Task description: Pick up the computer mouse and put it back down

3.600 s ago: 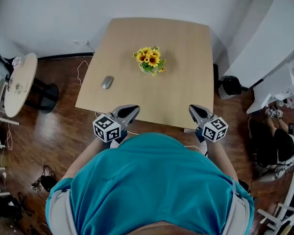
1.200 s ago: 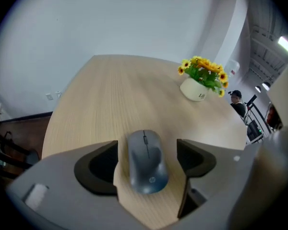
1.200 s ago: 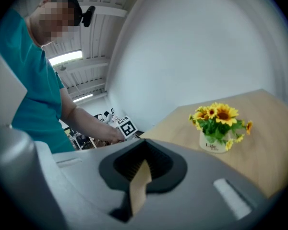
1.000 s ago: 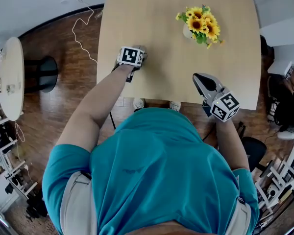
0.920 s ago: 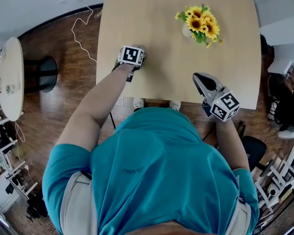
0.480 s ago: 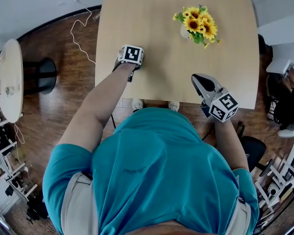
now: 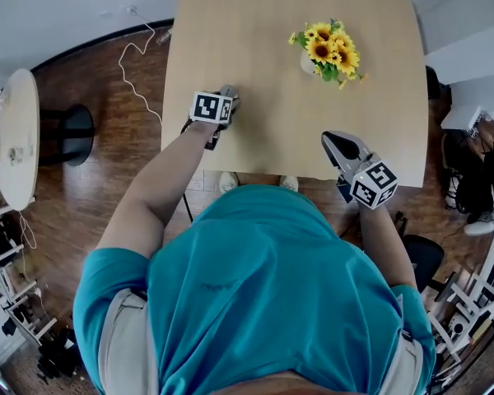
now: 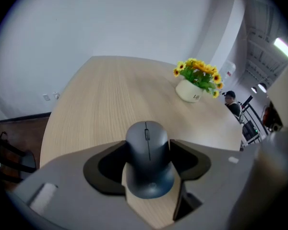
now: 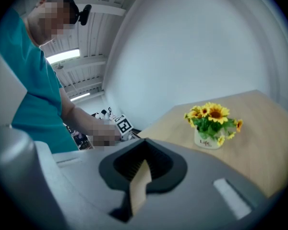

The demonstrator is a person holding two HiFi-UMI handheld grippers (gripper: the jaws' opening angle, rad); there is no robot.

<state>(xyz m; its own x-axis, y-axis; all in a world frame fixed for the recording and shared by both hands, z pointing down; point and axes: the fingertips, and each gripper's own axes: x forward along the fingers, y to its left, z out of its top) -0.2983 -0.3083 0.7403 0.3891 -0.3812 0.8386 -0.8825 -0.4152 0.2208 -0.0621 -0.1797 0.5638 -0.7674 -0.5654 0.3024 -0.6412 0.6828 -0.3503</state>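
Claw [image 8: 148, 169] just closed round grey mouse [image 8: 149, 150]

You wear a teal short-sleeved shirt [image 7: 263, 286]. Your left claw [image 8: 148, 145] and right claw [image 9: 144, 147] are smooth pale grey shells lined with black pads [image 8: 103, 171]; each carries a white cube [image 7: 210, 108] printed with black square markers. Fine ribs run across the right claw's pads.

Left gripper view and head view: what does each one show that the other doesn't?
Only the left gripper view plainly shows the grey mouse, squeezed between the left tongs, whose jaws have just been closing on it. Only the head view shows the right tongs, shut and empty, the person's teal shirt and the brown floor. Both show the wooden table and the sunflower pot.
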